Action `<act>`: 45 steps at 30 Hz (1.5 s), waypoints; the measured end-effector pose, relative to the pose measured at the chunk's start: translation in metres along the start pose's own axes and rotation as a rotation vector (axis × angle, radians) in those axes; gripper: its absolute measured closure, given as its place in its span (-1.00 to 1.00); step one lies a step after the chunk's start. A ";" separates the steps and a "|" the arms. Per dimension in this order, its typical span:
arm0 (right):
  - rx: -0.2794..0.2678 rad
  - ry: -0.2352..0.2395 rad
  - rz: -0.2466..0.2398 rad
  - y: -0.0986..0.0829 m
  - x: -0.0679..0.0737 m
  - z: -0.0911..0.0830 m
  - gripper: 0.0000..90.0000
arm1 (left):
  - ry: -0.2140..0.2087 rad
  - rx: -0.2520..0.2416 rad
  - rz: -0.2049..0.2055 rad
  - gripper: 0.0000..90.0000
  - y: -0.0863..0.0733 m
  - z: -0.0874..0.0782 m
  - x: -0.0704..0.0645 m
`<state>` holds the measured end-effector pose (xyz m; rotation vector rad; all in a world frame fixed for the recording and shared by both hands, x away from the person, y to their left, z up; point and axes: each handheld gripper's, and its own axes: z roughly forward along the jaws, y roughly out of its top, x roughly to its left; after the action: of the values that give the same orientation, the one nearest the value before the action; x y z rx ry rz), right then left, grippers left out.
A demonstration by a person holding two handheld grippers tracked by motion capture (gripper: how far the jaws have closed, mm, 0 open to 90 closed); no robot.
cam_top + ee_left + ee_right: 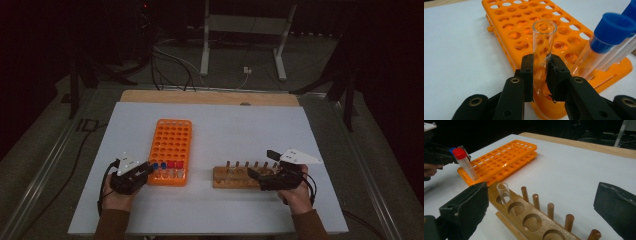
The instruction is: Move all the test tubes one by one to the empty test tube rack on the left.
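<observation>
Left tongs clamp uncapped glass tube over orange rack; right tongs wide by wooden rack

From above, the high view looks forward and down on the whole table. The left gripper view sits close behind its jaws, facing the orange rack. The right gripper view looks past its jaws, sharing that rack beyond the wooden rack.
</observation>
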<state>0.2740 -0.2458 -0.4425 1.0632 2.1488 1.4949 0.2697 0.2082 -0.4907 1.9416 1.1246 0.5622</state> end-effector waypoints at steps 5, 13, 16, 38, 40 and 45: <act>0.007 -0.001 -0.015 0.000 0.003 0.003 -1.00 | 0.003 0.003 0.005 0.71 0.000 0.000 0.000; 0.005 0.007 -0.018 0.001 0.005 0.004 -1.00 | -0.002 0.003 -0.009 0.61 0.000 0.000 -0.002; 0.002 0.008 -0.019 0.001 0.006 0.005 -1.00 | -0.005 0.002 -0.016 0.48 0.000 -0.002 -0.002; 0.041 0.046 -0.084 0.000 0.024 0.025 -0.23 | -0.053 -0.209 -0.152 -0.47 0.012 -0.037 0.010; 0.045 0.053 -0.096 -0.001 0.027 0.028 -0.07 | -0.050 -0.222 -0.157 -0.57 0.015 -0.039 0.009; 0.062 0.072 -0.119 -0.004 0.033 0.037 0.30 | -0.039 -0.246 -0.165 -0.68 0.021 -0.043 0.008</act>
<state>0.2734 -0.1984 -0.4563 0.8967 2.2779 1.4421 0.2546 0.2274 -0.4492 1.6272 1.1227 0.5437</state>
